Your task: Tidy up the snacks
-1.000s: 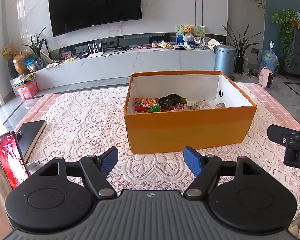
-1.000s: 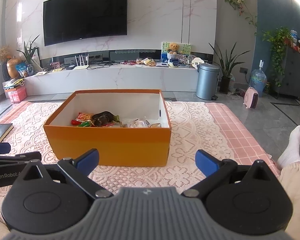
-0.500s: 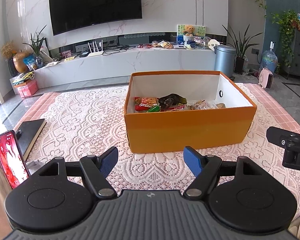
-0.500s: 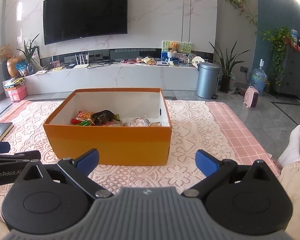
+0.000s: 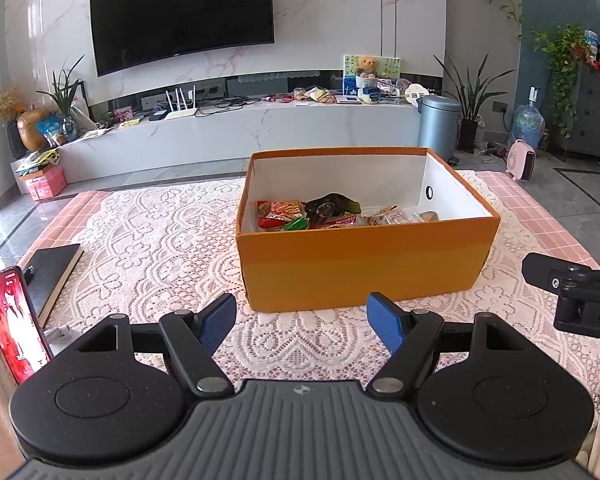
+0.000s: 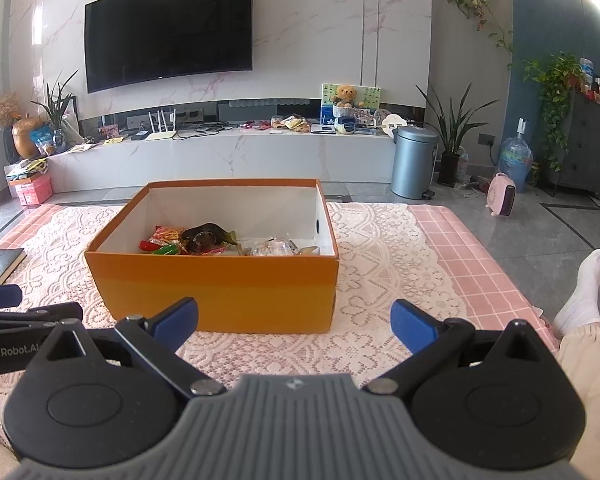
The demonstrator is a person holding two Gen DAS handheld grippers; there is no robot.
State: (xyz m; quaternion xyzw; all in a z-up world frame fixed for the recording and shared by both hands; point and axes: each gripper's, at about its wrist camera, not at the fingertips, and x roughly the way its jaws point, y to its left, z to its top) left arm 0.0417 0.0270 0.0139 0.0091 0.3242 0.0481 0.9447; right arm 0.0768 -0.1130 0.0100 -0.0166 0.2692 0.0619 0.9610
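- The worktop is covered by a pink checked cloth, with a white lace cloth spread over most of it.
- An orange box stands on the lace near the middle, open at the top, with snack packets inside.
- A dark book lies flat at the left edge.
- A phone with a red lit screen stands tilted near the front left corner, just beside the book.
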